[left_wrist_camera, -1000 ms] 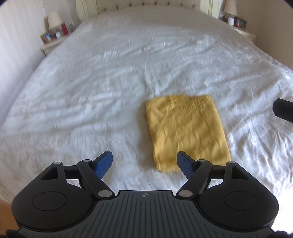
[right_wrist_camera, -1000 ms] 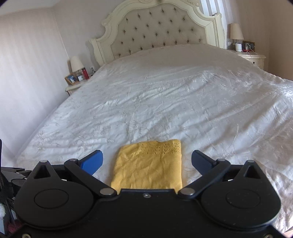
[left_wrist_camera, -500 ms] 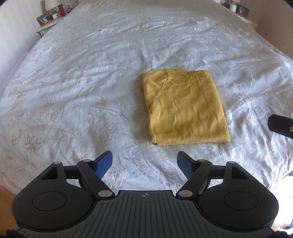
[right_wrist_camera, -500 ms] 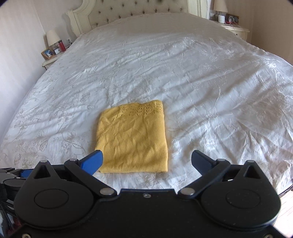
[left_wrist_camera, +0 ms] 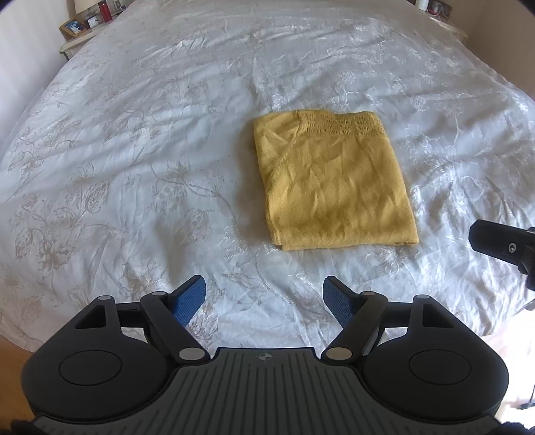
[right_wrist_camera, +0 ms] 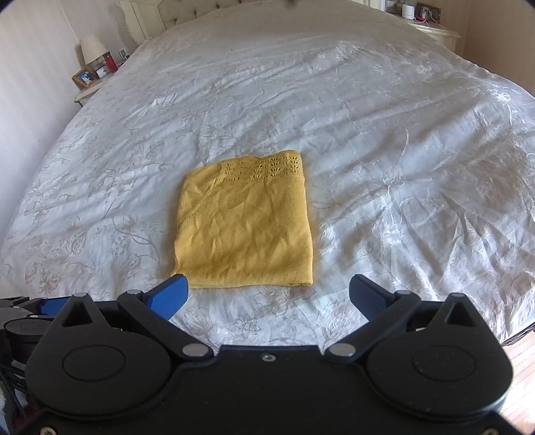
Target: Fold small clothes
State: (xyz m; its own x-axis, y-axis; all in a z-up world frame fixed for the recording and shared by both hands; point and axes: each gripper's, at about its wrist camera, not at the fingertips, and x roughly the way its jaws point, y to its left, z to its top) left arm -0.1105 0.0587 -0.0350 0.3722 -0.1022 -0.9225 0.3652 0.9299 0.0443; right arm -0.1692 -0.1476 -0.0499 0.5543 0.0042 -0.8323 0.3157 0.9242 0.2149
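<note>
A small yellow knit garment (left_wrist_camera: 331, 180) lies folded into a neat rectangle on the white bedspread (left_wrist_camera: 133, 140), its openwork band at the far edge. It also shows in the right wrist view (right_wrist_camera: 244, 224). My left gripper (left_wrist_camera: 264, 297) is open and empty, held above the bed, nearer than the garment and to its left. My right gripper (right_wrist_camera: 267, 294) is open and empty, just short of the garment's near edge. One finger of the right gripper (left_wrist_camera: 501, 242) shows at the right edge of the left wrist view.
The white embroidered bedspread (right_wrist_camera: 401, 150) covers a wide bed with a tufted headboard (right_wrist_camera: 187, 13). A nightstand with a lamp, frame and red bottle (right_wrist_camera: 95, 72) stands far left, another nightstand (right_wrist_camera: 431, 26) far right. Wooden floor (right_wrist_camera: 521, 374) shows past the bed's near edge.
Both grippers have risen and pulled back from the folded garment, tilting down over it. The garment has stayed where it lies. Both grippers stayed open.
</note>
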